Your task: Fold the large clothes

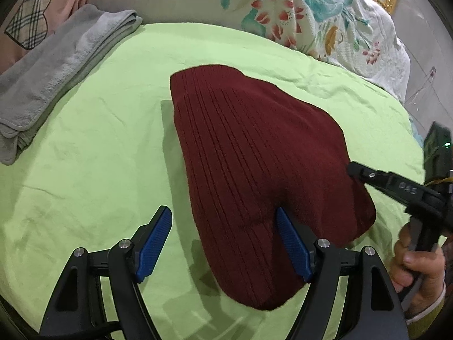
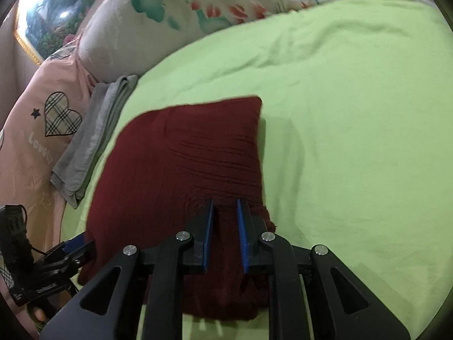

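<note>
Knitwear sits in the middle of the bed: a dark red ribbed sweater [image 1: 254, 175], folded into a thick bundle on the lime-green sheet [image 1: 85, 170]. The left gripper [image 1: 223, 221] hangs over the bundle's near edge with its jaws wide apart; 1 blue pad [image 1: 291, 243] rests at the sweater's edge while the other hovers over bare sheet, so nothing is pinched. The right gripper [image 2: 225, 206] reaches in from the opposite side, its jaws narrowed to a slim gap over the sweater's corner; whether the pads actually pinch the knit I cannot tell. A hand [image 1: 416, 266] grips that tool's handle. Beyond the sweater, a folded grey towel [image 1: 56, 76] lies near a pink pillow [image 2: 31, 130] with a plaid heart, and a floral quilt [image 1: 305, 14] is heaped along the far side.
</note>
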The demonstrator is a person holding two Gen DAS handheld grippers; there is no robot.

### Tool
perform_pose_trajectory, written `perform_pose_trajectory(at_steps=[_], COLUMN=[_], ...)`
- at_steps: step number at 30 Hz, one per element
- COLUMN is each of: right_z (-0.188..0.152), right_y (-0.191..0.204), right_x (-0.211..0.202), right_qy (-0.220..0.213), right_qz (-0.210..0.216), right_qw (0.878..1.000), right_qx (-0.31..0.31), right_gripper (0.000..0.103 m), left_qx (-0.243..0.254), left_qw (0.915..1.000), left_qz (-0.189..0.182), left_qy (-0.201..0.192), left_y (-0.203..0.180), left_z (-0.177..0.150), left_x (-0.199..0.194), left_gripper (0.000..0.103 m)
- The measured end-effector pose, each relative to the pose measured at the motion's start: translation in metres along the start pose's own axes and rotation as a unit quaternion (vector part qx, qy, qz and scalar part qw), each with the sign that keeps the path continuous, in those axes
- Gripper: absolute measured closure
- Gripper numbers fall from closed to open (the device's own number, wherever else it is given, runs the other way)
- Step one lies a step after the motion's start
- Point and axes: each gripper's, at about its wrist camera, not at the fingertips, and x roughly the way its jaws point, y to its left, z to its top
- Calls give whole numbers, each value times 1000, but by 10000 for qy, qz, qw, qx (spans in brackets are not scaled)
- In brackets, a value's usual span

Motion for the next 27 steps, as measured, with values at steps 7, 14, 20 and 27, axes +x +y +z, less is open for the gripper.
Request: perform_pose_trajectory(at_steps=[7,14,20,27], right_z=[-13,-38,-53,-87], right_y=[18,32,37,29], right_x=[-29,-35,-54,-67], right_qy=[-52,135,70,333], right_qz=[218,219,3,-315], right_qw=[9994,9984,9966,9936], right_qx=[-264,-502,-825,-1034], right_gripper=[66,65,42,31], left_qx=[-79,-167,-169,52], left_qw=[10000,9998,9998,9976], left_qz=[28,52,21,662], left_qy=[-50,-66,-107,220], left_y=[5,10,10,13], left_z=[-18,-25,-40,-81], left_x=[-14,-21,-34,-37], left_gripper=[26,26,23,19])
